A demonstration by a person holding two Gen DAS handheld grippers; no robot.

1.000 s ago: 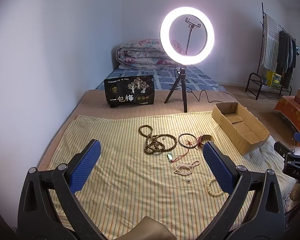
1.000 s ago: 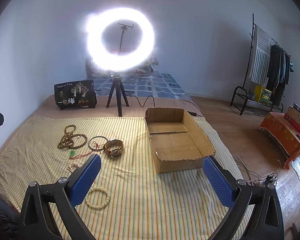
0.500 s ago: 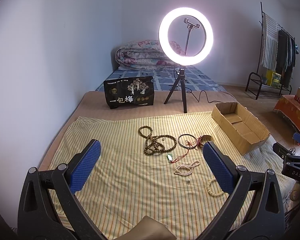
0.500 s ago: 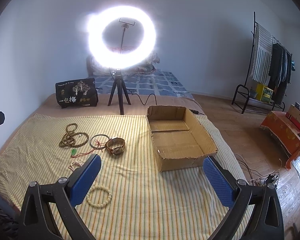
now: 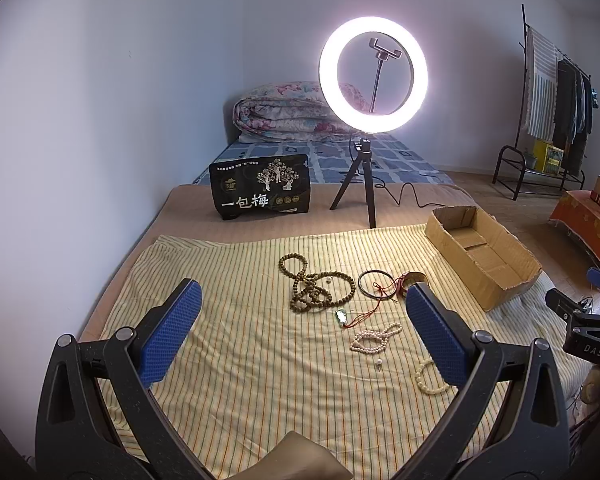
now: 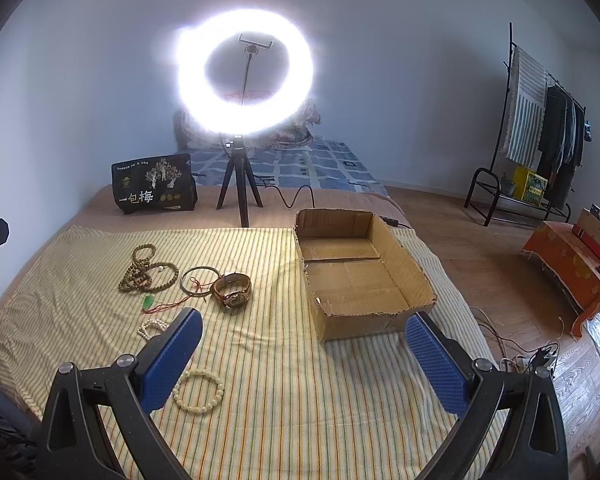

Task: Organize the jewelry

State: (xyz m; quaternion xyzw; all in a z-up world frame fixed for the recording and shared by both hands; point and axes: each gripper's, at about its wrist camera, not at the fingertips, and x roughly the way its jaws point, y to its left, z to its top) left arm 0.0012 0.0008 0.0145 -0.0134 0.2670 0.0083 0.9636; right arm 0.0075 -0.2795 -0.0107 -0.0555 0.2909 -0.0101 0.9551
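Observation:
Jewelry lies on a yellow striped cloth (image 5: 240,360): a brown bead necklace (image 5: 314,290) (image 6: 146,270), a dark bangle (image 5: 376,283) (image 6: 199,279), a green pendant on a red cord (image 5: 342,315) (image 6: 148,302), a pearl string (image 5: 374,338) (image 6: 152,326), a cream bead bracelet (image 6: 199,392) (image 5: 430,380) and a brown watch (image 6: 233,290). An empty cardboard box (image 6: 360,272) (image 5: 482,254) stands to the right. My left gripper (image 5: 300,336) is open above the cloth, short of the jewelry. My right gripper (image 6: 304,364) is open, near the box's front edge.
A lit ring light on a tripod (image 5: 372,76) (image 6: 244,72) and a black printed bag (image 5: 260,192) (image 6: 154,190) stand behind the cloth. A folded quilt (image 5: 284,112) lies on the bed beyond. A clothes rack (image 6: 540,120) and an orange-covered stand (image 6: 572,268) are at the right.
The right gripper has shifted slightly left and forward; the box and jewelry appear a little further right. The left view is almost unchanged. Both grippers stay open.

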